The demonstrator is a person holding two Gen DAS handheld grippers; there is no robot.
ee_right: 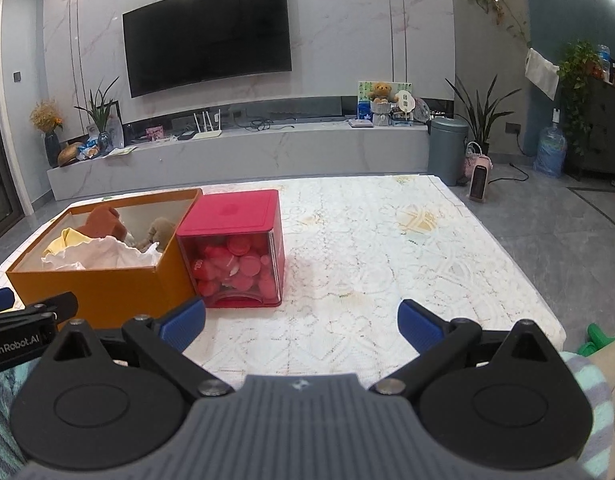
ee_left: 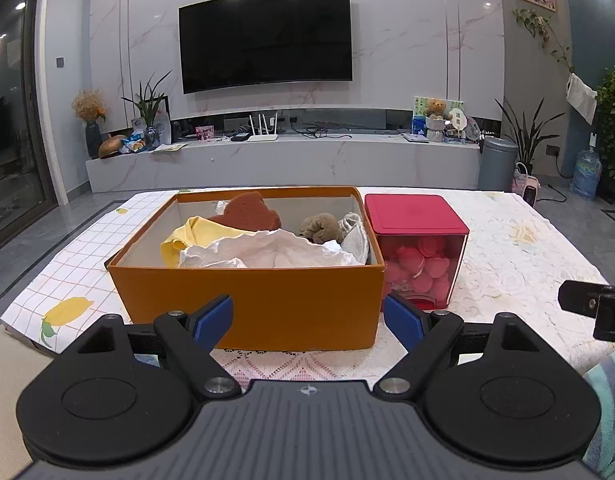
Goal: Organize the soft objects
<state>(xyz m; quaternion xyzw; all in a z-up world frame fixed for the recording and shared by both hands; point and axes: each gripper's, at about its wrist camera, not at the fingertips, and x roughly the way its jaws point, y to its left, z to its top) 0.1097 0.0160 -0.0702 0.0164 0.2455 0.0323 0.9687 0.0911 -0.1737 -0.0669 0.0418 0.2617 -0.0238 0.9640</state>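
An orange box [ee_left: 251, 300] [ee_right: 103, 292] stands on the table, filled with soft things: a brown sponge [ee_left: 249, 214] [ee_right: 103, 220], a yellow cloth [ee_left: 195, 236] [ee_right: 65, 240], crumpled white fabric [ee_left: 267, 252] [ee_right: 107, 254], a small brown plush [ee_left: 321, 229] [ee_right: 159, 230] and a white mesh piece [ee_left: 355, 236]. My left gripper [ee_left: 307, 322] is open just in front of the box, nothing between its blue pads. My right gripper [ee_right: 301, 324] is open over bare tablecloth, right of the box.
A red-lidded clear container [ee_left: 417, 248] [ee_right: 237, 248] of pink discs touches the box's right side. The lace tablecloth [ee_right: 387, 248] stretches right. Beyond the table are a TV console [ee_left: 283, 160], a grey bin [ee_right: 447, 148] and a small heater [ee_right: 479, 180]. A striped sleeve [ee_left: 611, 400] is at right.
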